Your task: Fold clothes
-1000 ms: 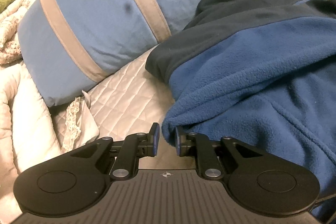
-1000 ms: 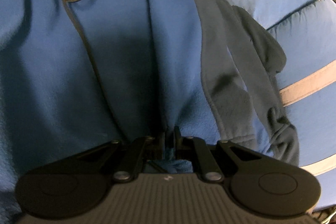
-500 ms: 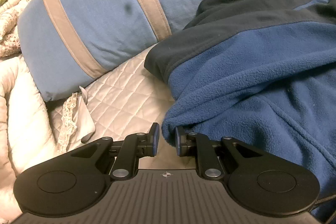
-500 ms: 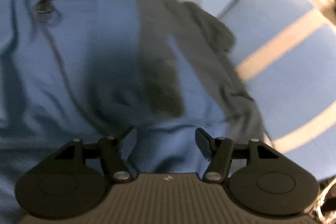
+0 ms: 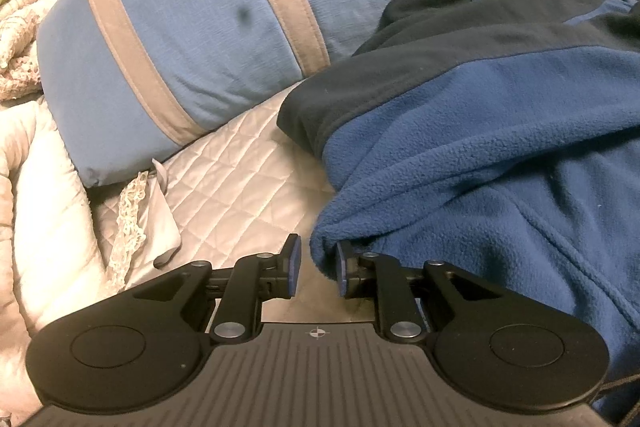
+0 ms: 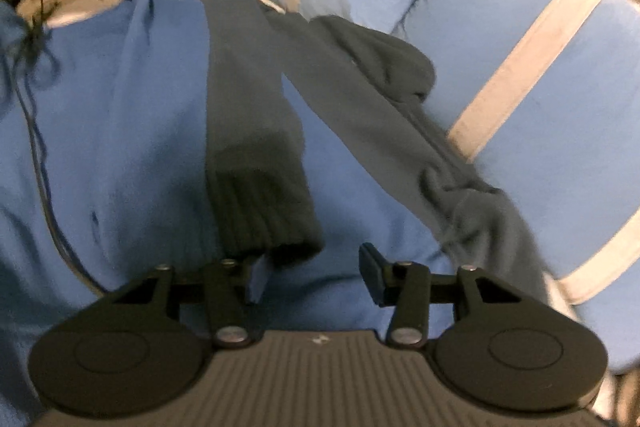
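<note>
A blue fleece jacket (image 5: pixel 500 155) with dark navy panels lies on the bed, its collar end against the pillows. My left gripper (image 5: pixel 316 269) is open at the jacket's left edge. A fold of blue fleece (image 5: pixel 326 247) hangs between the jaws and touches only the right pad. In the right wrist view the jacket (image 6: pixel 120 131) fills the left side. A sleeve ending in a dark ribbed cuff (image 6: pixel 264 219) lies across it. My right gripper (image 6: pixel 314 279) is wide open just behind the cuff, holding nothing.
Blue pillows with tan stripes (image 5: pixel 192 27) (image 6: pixel 540 87) line the far side. A quilted grey bedspread (image 5: pixel 240 179) shows to the left of the jacket, beside a white duvet (image 5: pixel 44 195) and a lace-edged cloth (image 5: pixel 128 219). A dark cord (image 6: pixel 36 131) runs down the jacket.
My right gripper was shut on the blue fleece one second ago; it has opened wide and drawn back, leaving the sleeve and cuff on the jacket. The left gripper has barely moved.
</note>
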### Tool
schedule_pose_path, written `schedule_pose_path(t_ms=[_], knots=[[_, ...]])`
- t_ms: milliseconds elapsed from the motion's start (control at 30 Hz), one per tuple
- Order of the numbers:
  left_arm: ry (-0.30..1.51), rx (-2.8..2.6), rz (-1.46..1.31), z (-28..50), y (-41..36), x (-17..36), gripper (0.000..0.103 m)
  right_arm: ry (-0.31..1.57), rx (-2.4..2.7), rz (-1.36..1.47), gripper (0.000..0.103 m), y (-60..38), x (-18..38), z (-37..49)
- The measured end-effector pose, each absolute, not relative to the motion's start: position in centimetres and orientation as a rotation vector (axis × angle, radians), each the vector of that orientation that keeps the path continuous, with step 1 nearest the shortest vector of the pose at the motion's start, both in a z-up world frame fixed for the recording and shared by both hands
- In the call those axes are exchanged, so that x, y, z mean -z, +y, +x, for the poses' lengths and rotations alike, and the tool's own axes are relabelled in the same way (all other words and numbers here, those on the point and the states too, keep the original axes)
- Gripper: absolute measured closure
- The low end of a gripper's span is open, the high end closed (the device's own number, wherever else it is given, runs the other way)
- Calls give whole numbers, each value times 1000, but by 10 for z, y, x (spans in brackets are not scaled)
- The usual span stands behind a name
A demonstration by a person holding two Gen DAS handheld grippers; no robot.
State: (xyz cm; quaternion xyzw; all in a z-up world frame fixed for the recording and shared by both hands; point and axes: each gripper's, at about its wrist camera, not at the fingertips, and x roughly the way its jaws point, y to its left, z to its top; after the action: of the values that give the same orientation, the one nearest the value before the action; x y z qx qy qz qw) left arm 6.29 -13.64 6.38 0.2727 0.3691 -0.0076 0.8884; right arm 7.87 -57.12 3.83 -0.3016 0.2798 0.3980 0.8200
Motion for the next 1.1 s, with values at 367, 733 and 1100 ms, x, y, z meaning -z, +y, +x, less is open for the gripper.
schedule_pose_path(t_ms=[367,733,1100], knots=[[767,39,572,61,-134,-65,82,676,-892,-541,98,-582,-49,98],[769,40,615,59,-141,-65,81,665,-708,-691,57,-591,-72,97],[773,43,613,58,-141,-65,81,442,-899,-992,29,-564,-67,16]])
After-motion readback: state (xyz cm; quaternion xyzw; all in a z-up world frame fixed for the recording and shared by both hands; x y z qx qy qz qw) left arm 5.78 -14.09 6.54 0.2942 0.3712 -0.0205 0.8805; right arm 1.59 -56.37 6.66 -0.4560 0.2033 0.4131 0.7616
